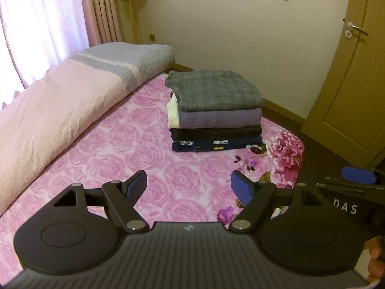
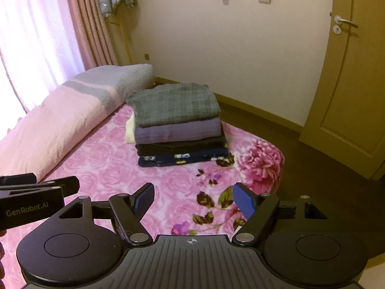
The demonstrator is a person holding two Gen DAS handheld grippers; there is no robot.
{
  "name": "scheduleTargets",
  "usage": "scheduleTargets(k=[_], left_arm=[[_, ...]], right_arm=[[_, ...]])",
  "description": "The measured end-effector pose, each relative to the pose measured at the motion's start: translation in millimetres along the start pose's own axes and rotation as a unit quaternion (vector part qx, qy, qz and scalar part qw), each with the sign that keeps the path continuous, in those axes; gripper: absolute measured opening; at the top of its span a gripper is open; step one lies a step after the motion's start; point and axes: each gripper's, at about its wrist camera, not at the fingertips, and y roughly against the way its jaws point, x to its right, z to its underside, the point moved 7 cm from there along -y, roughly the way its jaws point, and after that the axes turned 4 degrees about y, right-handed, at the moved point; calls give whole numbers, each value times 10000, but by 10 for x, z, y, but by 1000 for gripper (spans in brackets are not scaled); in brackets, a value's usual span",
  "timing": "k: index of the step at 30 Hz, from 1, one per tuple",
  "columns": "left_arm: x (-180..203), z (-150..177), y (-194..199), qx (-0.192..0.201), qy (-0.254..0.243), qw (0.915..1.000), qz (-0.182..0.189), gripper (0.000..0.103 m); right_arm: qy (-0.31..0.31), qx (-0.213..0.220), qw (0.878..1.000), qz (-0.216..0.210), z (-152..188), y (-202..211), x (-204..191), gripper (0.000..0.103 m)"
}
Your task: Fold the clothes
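Note:
A stack of several folded clothes sits near the far end of the bed, a grey checked garment on top, then purple, black and a dark blue patterned one at the bottom. It also shows in the right wrist view. My left gripper is open and empty, held above the pink rose bedspread, well short of the stack. My right gripper is open and empty too, above the bedspread. Each gripper shows at the edge of the other's view: the right one, the left one.
A rolled pink and grey quilt lies along the bed's left side under pink curtains. The bed's right edge with a big flower print drops to dark floor. A wooden door stands at the right.

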Motion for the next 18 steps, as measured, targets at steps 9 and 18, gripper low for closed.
scheduleTargets(k=[9, 18], left_arm=[[144, -53, -249, -200, 60, 9998, -49, 74], [255, -154, -433, -315, 126, 9994, -84, 74]], right_arm=[[-29, -194, 9998, -32, -124, -204, 200, 75], [2, -298, 9995, -91, -243, -368, 331, 75]])
